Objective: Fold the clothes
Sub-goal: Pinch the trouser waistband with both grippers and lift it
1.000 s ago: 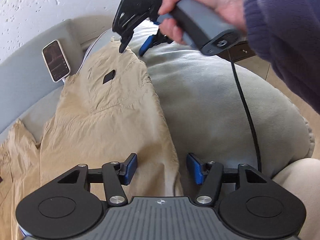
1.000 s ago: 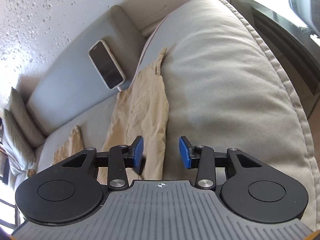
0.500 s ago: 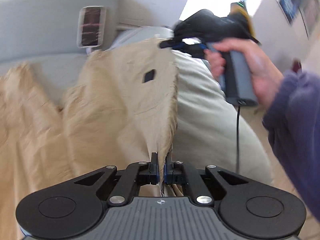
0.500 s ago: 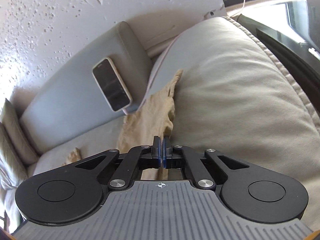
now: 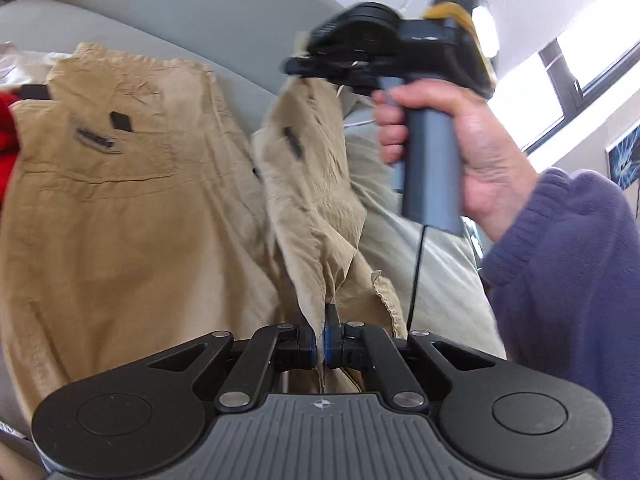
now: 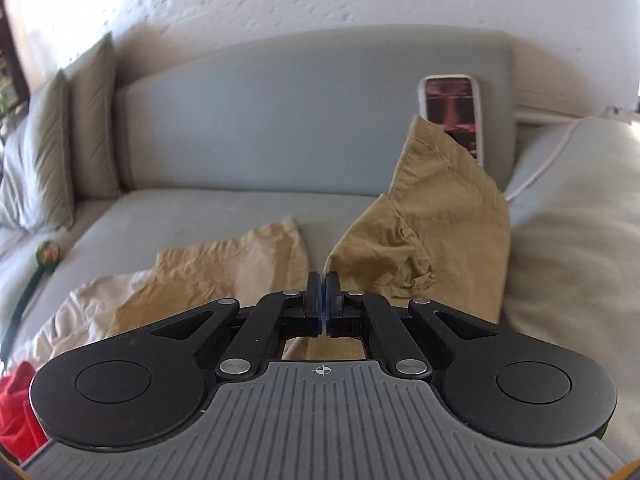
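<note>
Trousers (image 5: pixel 120 208) lie spread on the sofa seat (image 6: pixel 192 216), and I take the phone (image 6: pixel 452 116) propped on the backrest as my landmark. Far left of the phone sit two cushions (image 6: pixel 60 140), and lower down near my right tool's left edge a red cloth (image 6: pixel 16 412) shows; closer in, still left of the phone, one tan leg lies flat beside pale fabric. My left gripper (image 5: pixel 320 344) is clenched on the trouser edge, the cloth running up out of its jaws. My right gripper (image 6: pixel 322 308) is pressed together too, and the left wrist view shows tan cloth hanging from its tips, so I judge it is grasping the other end of the same edge. That lifted flap now stands in front of the phone and hides its lower corner. Right of the phone bulges the big grey cushion (image 6: pixel 580 240). A second ago both tools were spread wide above flat fabric; half a second ago they had closed on it. Since then the edge has come up off the big cushion and swung leftward over the seat, with the phone moving from left to right in my right view. I read that as the first fold under way, the held half being carried across onto the flat half.
</note>
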`<state>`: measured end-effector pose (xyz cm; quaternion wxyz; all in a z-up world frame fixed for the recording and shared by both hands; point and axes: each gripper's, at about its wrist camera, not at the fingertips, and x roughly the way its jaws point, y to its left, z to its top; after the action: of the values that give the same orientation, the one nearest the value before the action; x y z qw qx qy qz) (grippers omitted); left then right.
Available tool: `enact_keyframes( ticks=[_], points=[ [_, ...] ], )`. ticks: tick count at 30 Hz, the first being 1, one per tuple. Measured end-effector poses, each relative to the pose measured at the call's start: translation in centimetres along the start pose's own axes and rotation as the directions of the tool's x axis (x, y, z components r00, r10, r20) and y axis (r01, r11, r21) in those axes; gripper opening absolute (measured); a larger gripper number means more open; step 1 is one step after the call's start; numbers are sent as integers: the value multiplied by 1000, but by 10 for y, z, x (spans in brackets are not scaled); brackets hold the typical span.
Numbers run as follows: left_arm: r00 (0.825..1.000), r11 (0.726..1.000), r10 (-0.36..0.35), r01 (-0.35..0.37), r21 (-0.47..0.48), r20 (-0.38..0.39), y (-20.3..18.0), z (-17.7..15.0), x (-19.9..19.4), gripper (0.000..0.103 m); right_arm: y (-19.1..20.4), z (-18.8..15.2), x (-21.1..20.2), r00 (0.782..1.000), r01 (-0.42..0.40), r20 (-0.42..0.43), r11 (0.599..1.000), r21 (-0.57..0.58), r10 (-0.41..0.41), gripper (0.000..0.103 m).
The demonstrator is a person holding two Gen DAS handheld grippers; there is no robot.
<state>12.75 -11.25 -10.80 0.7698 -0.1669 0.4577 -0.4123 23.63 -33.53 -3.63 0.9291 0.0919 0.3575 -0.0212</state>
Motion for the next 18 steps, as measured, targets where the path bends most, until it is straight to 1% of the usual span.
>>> enact_keyframes(
  ticks=[2, 3, 6, 9, 11, 13, 15, 16, 18],
  points=[
    [1000, 1000, 0, 0, -17, 10, 10, 0, -13, 2, 37, -4, 18, 999, -48, -29, 995, -89, 46, 1],
    [1000, 1000, 15, -15, -24, 8, 16, 0, -18, 2, 56, -7, 27, 997, -73, -45, 988, -133, 68, 1],
    [997, 995, 70, -71, -63, -22, 40, 2, -22, 2, 77, -14, 50, 995, -56, -92, 987, -149, 42, 1],
    [996, 986, 72, -80, -149, -61, 68, 0, -20, 2, 97, -22, 73, 990, -33, -138, 986, -161, 11, 1],
    [995, 983, 84, -92, -157, -57, 74, 0, -22, 2, 110, -27, 88, 986, -19, -169, 985, -169, -10, 1],
    [995, 985, 92, -95, -144, -28, 72, 3, -31, 2, 124, -32, 103, 980, -5, -199, 984, -178, -31, 1],
    [995, 989, 101, -98, -113, 19, 69, 9, -41, 2, 128, -25, 92, 993, 6, -113, 987, -162, -25, 0],
    [994, 990, 104, -99, -105, 39, 67, 11, -47, 2, 130, -17, 84, 998, -8, -58, 989, -147, 0, 0],
    [991, 991, 110, -104, -82, 73, 63, 15, -57, 2, 138, -9, 76, 999, -47, -31, 990, -134, 44, 0]
  ],
)
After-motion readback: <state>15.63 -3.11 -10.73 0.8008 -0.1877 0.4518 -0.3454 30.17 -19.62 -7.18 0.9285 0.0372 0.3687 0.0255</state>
